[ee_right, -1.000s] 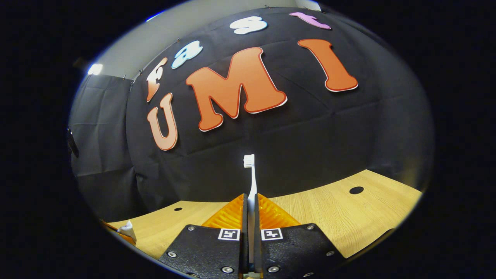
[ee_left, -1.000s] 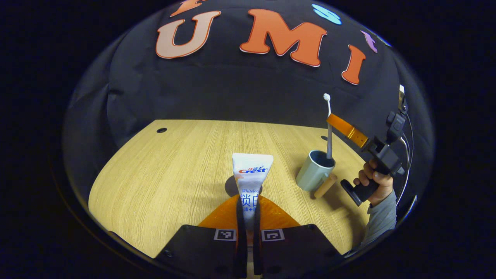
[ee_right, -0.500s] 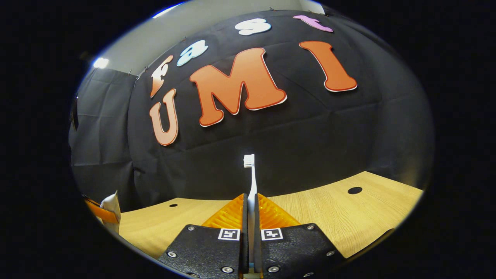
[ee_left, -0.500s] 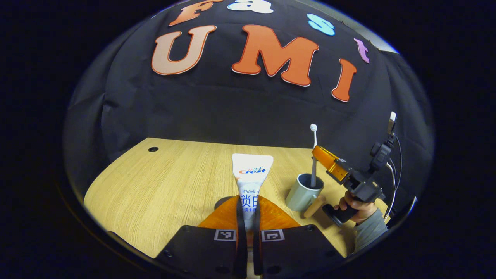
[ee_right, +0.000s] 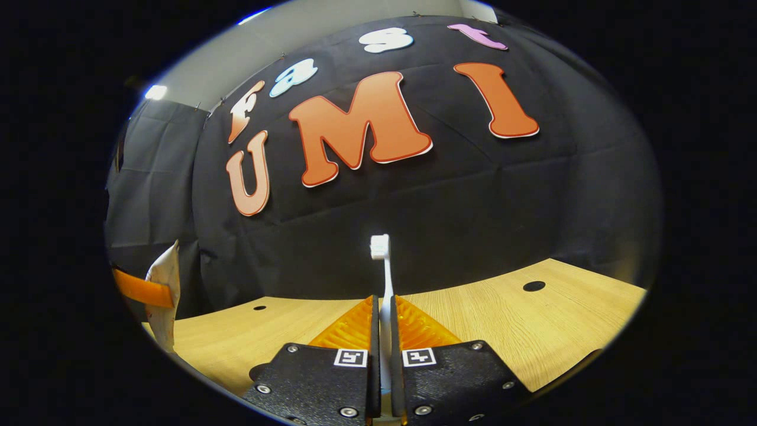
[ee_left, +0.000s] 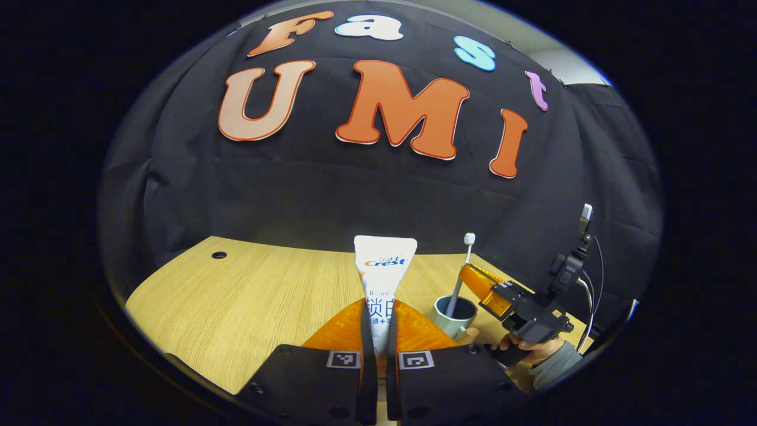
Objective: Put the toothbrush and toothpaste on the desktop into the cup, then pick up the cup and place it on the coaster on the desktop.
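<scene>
In the left gripper view, the left gripper (ee_left: 377, 322) has its fingers closed on the toothpaste (ee_left: 383, 272), held upright above the wooden tabletop (ee_left: 248, 290). To the right, the cup (ee_left: 454, 315) stands on the tabletop with the toothbrush (ee_left: 461, 272) leaning in it, clamped by the right gripper (ee_left: 473, 278) in a hand (ee_left: 526, 352).

In the right gripper view, the right gripper's fingers (ee_right: 355, 328) pinch the toothbrush, bristles up. The toothpaste appears at the left edge.

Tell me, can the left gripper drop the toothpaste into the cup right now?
Probably not yet. The right gripper is shut on the toothbrush, whose lower end sits in the cup, crowding its mouth. The left gripper holds the toothpaste short of it.
</scene>
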The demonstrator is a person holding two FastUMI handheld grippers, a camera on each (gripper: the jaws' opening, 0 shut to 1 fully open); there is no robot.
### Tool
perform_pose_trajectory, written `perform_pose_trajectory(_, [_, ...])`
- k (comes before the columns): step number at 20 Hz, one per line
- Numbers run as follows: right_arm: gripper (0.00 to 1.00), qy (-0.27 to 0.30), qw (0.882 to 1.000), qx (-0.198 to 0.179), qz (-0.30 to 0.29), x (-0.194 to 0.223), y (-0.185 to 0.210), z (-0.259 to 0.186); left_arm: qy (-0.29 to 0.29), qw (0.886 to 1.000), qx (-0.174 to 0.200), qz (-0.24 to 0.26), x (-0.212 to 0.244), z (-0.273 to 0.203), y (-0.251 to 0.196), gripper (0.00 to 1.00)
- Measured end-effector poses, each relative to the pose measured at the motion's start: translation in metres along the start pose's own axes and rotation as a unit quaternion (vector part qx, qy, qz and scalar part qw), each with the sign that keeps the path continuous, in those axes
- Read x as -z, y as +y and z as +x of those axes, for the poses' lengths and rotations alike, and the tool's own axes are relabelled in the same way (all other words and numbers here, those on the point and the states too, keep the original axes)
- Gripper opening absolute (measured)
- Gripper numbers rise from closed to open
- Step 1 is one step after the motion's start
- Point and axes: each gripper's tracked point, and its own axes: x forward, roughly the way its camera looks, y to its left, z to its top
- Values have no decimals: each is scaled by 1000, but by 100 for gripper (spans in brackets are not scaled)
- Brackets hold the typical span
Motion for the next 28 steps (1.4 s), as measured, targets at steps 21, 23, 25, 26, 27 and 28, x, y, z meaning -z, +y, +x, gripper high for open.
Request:
perform_pose_trajectory(21, [52,34,998,53,-18,-6,-34,-103,-62,993,97,-34,-13,48,-83,10])
perform_pose_trajectory(23, [59,29,998,60,-20,-9,-32,-110,-61,993,93,-41,-12,60,-83,10])
perform_pose_trajectory(25, [65,29,997,60,-25,-7,-27,-117,-62,993,90,-47,-9,68,-86,10])
perform_pose_trajectory(26, [69,32,997,60,-30,-5,-25,-121,-64,993,89,-48,-9,73,-88,10])
perform_pose_trajectory(27, [70,35,997,61,-34,-3,-26,-125,-65,993,90,-50,-9,78,-89,10])
perform_pose_trajectory(28, [73,39,996,64,-39,-1,-28,-129,-66,992,92,-52,-9,83,-91,10])
